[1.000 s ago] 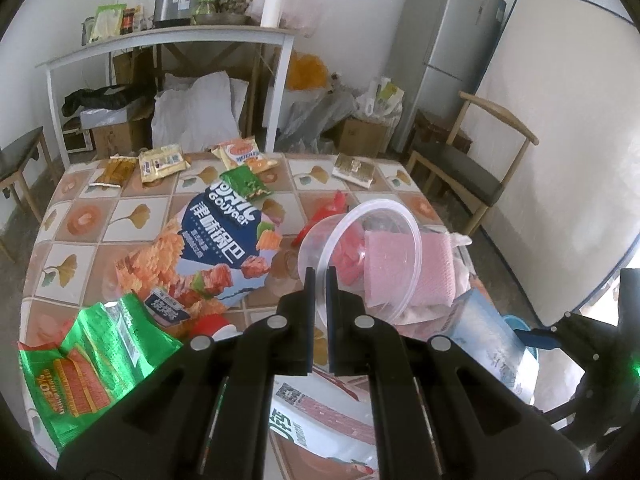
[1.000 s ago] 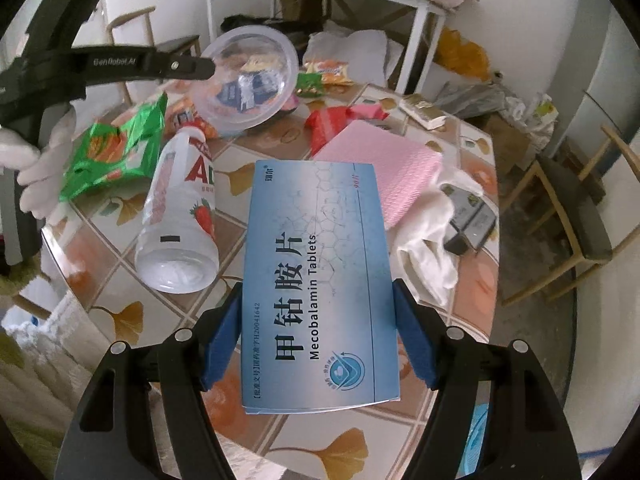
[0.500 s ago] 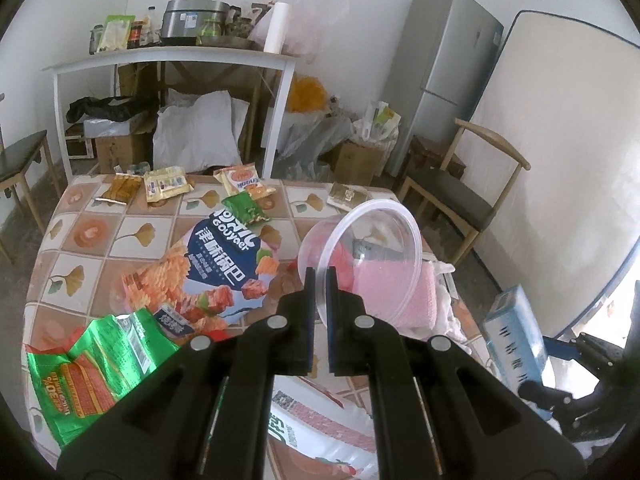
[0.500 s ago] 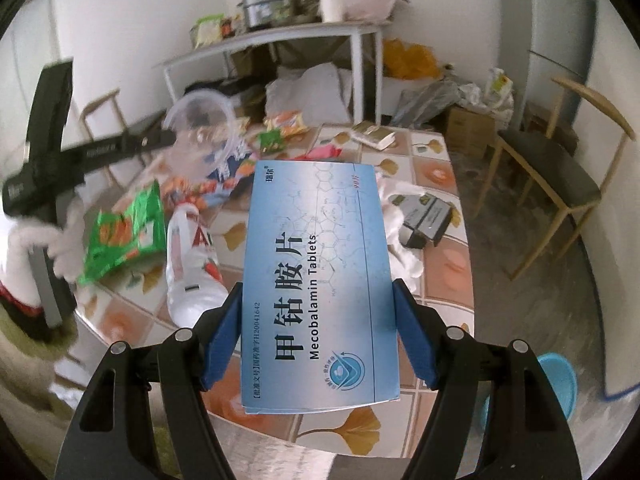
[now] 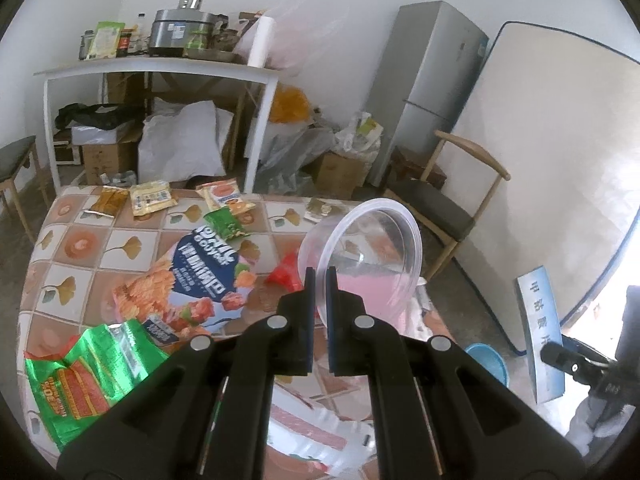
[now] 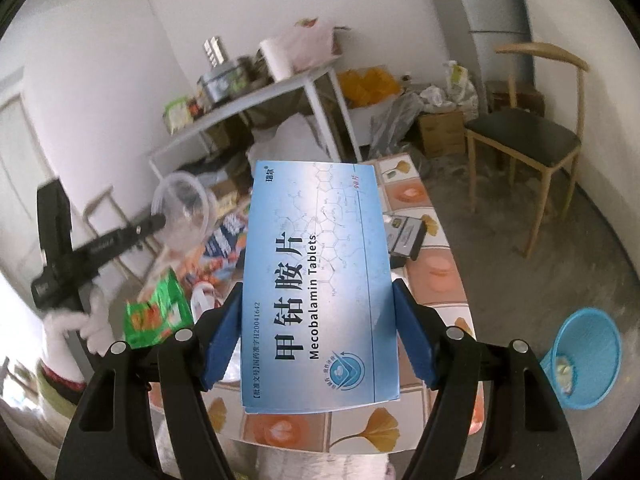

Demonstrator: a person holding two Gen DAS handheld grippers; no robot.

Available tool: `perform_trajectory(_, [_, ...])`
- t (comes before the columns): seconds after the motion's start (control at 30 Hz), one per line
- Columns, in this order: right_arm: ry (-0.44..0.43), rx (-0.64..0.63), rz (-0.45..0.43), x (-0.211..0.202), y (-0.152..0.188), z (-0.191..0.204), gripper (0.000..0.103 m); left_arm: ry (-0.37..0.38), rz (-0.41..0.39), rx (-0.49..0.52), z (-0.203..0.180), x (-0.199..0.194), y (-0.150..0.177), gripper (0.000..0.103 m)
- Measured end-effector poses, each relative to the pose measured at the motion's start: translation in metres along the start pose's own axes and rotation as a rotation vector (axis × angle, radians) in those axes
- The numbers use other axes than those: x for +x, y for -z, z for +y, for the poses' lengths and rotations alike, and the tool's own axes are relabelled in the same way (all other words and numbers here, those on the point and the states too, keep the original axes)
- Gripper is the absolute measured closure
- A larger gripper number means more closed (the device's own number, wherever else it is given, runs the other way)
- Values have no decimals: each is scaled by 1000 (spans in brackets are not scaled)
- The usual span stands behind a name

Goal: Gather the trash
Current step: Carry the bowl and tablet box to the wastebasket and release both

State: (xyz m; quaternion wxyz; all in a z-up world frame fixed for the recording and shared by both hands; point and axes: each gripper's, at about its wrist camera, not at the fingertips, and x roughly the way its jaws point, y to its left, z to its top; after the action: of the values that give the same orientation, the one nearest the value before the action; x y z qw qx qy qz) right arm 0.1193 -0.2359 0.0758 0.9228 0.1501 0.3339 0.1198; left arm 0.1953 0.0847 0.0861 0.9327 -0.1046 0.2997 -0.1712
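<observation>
Blue medicine box (image 6: 320, 284), printed "Mecobalamin Tablets", held flat-face-up in the right gripper (image 6: 318, 332), jaws spread wide with the blue pads pressed against the box's two long edges; box lifted clear above the bench (image 6: 436, 276), near its corner; blue wastebasket (image 6: 586, 358) on the floor to the right of the bench, some pale scraps inside; left gripper (image 5: 319, 276) nearly closed, pinching the rim of a clear plastic bowl (image 5: 362, 258), bowl tipped on edge and raised over the bench, a pink cloth (image 5: 372, 286) visible through it; gloved hand (image 6: 86, 320) carrying the left gripper shows at the bench's left side in the right wrist view; lying on the bench: green snack wrapper (image 5: 80, 376) at its near left edge, large blue-and-orange chip bag (image 5: 192, 280) toward the middle, small sachets (image 5: 152, 198) along the far edge, a dark wallet-like item (image 6: 404, 240) on the right side; wooden chair (image 6: 524, 136) beyond the bench's far right corner.
</observation>
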Motion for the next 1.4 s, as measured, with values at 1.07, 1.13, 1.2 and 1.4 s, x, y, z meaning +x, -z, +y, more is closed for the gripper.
perform_trajectory(1.07, [288, 864, -148, -126, 146, -308, 33, 396, 552, 456, -362, 199, 119, 100])
perform_trajectory(1.13, [280, 911, -136, -117, 151, -332, 33, 383, 602, 485, -387, 225, 138, 100])
perform_trajectory(1.2, [271, 949, -137, -109, 151, -356, 33, 374, 641, 503, -410, 250, 153, 100])
perform_trajectory(1.4, [266, 1046, -118, -68, 154, -446, 30, 372, 677, 506, -472, 323, 182, 76])
